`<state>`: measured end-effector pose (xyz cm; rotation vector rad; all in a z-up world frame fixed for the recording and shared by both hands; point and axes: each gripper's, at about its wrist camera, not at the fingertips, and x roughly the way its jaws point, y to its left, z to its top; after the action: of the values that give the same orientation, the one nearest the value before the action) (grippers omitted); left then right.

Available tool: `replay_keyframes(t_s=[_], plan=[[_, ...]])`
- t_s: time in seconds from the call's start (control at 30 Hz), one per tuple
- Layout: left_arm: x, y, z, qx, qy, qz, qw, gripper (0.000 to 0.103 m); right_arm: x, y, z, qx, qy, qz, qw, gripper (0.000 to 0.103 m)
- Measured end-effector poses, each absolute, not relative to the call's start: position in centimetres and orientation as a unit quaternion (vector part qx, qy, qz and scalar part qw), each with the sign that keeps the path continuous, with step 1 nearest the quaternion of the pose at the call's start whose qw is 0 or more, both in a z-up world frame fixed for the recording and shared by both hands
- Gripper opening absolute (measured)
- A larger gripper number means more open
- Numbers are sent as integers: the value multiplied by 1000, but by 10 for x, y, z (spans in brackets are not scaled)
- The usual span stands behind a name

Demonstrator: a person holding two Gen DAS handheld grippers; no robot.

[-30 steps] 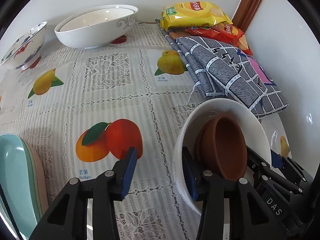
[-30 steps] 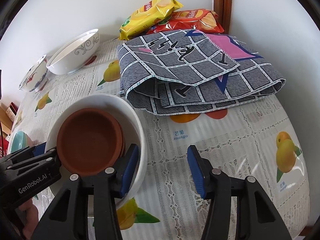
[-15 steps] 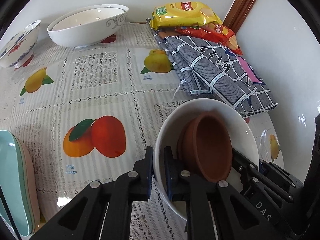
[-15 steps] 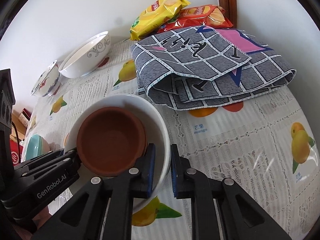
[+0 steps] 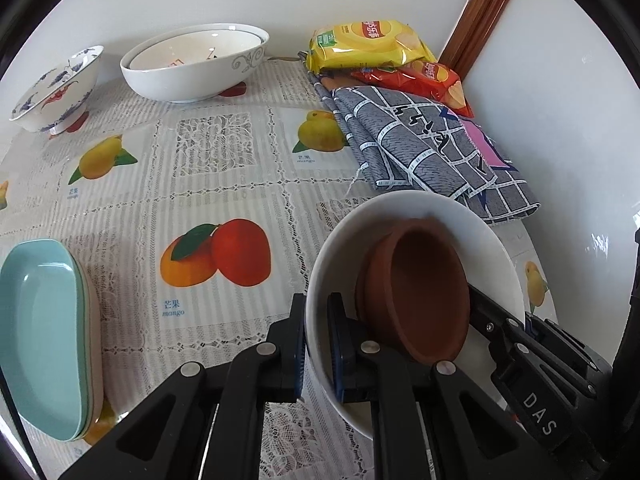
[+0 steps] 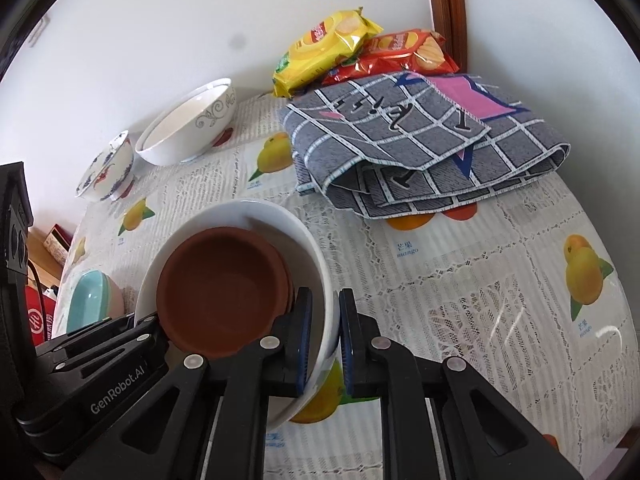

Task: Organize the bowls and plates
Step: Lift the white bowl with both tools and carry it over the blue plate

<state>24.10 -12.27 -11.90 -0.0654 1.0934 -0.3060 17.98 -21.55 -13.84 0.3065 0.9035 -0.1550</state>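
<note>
As seen from the left wrist, the left gripper (image 5: 317, 344) is clamped on the near rim of the white bowl (image 5: 472, 228), which holds a brown bowl (image 5: 424, 292) above a counter (image 5: 224, 200) under a mango-print lace cloth. Beyond the white bowl lie a folded grey cloth (image 5: 424, 152) and crisp packets (image 5: 368, 44) at a white wall; left of it sit a teal dish (image 5: 36, 332), a patterned bowl (image 5: 56, 92) and a large white bowl (image 5: 192, 68).

From the right wrist, the right gripper (image 6: 325, 340) pinches the white bowl's (image 6: 272, 216) opposite rim; the left gripper's body (image 6: 100, 376) shows beside the brown bowl (image 6: 220, 292). A wooden frame (image 6: 448, 12) stands in the corner beyond.
</note>
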Motion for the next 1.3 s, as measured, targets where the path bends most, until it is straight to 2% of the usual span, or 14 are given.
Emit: replay_keyframes(t_s=[0.53,1.3], plan=[[212,-68,-64,-41,486,-115,865,10,162,-160,-87,129,407,-47,903,13],[192,7,-41,-56,464,-93,879,10,155,-85,-63,117,389,-20,913,13]])
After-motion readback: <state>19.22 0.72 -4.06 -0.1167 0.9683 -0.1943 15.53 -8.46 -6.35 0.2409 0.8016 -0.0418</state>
